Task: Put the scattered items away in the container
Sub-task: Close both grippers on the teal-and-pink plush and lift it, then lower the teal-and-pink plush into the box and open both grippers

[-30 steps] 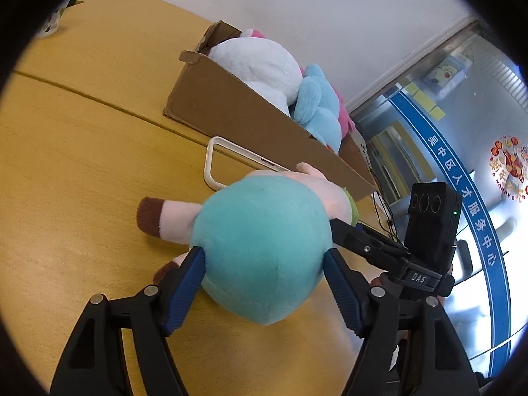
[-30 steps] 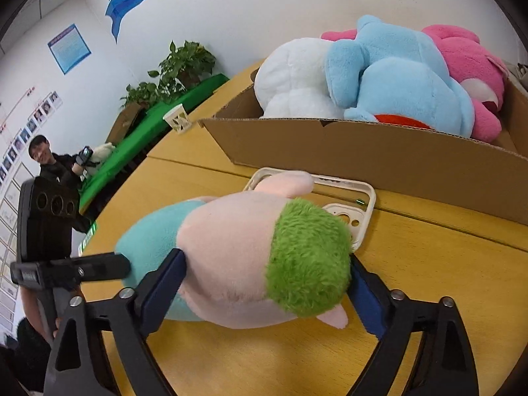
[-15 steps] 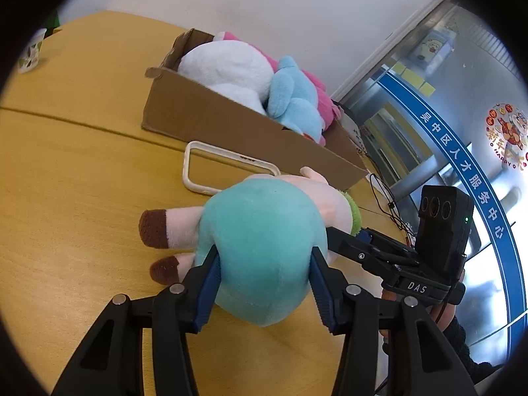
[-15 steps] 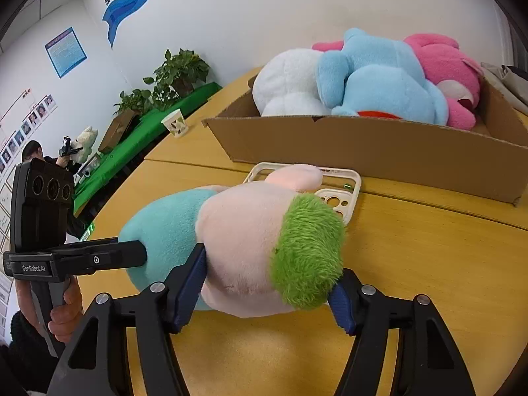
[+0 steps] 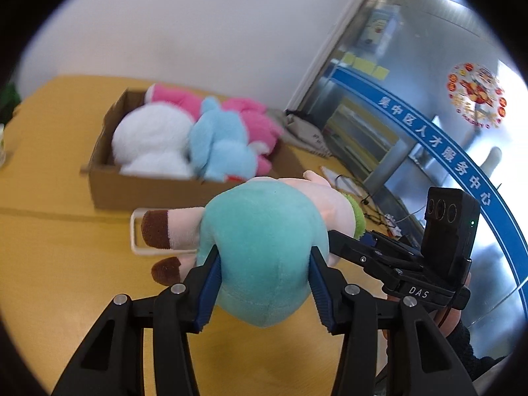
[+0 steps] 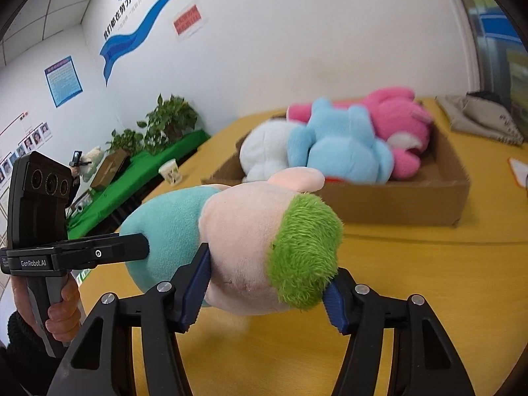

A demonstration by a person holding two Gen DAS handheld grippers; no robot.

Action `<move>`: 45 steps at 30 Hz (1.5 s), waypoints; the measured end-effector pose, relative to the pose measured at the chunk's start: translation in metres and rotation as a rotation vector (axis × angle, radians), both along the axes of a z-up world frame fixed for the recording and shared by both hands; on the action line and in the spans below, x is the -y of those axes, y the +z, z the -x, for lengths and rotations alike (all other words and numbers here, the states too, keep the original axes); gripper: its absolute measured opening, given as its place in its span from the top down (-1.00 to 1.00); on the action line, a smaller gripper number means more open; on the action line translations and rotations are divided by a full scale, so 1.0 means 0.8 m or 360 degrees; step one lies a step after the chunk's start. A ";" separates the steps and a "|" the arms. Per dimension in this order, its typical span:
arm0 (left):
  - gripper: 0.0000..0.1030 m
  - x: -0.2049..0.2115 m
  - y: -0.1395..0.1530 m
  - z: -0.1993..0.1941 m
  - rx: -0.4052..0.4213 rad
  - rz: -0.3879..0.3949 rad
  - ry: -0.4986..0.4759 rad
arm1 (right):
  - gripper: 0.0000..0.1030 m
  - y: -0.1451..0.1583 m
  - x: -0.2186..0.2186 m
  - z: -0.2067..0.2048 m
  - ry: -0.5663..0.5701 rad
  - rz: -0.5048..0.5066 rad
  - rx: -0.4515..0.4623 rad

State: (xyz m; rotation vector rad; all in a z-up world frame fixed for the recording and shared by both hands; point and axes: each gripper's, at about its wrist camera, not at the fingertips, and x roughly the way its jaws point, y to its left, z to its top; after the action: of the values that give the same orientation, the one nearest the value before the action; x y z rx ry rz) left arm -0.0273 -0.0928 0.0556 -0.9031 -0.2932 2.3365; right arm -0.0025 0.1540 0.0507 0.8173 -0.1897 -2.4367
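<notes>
A plush toy with a teal body [image 5: 264,250], pink head and green hair [image 6: 264,247] is held in the air above the table by both grippers. My left gripper [image 5: 264,283] is shut on its teal body. My right gripper [image 6: 267,293] is shut on its pink and green head. The cardboard box [image 5: 148,191] stands beyond on the yellow table [image 5: 49,264] and holds white, blue and pink plush toys [image 6: 336,145]. The box also shows in the right wrist view [image 6: 396,204].
A white phone case [image 5: 135,234] lies on the table before the box, partly hidden by the toy. A grey cloth bag [image 6: 481,118] lies behind the box. A paper cup [image 6: 171,171] stands at the table's left edge. Cables [image 5: 373,204] lie at the right.
Both grippers closed on the plush toy and lifted it off the table. The box now appears lower in both views, its contents more visible.
</notes>
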 end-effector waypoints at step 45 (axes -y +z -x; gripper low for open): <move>-0.14 -0.248 -0.024 0.291 0.0004 0.0377 -0.0256 | -0.45 -0.086 -0.179 0.269 -0.0430 0.0363 0.0362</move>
State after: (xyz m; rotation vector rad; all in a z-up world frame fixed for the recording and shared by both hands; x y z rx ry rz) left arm -0.2598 0.1053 0.0361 -1.0022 0.0562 2.2512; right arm -0.2178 0.2969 -0.0180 1.0170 -0.6908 -2.4996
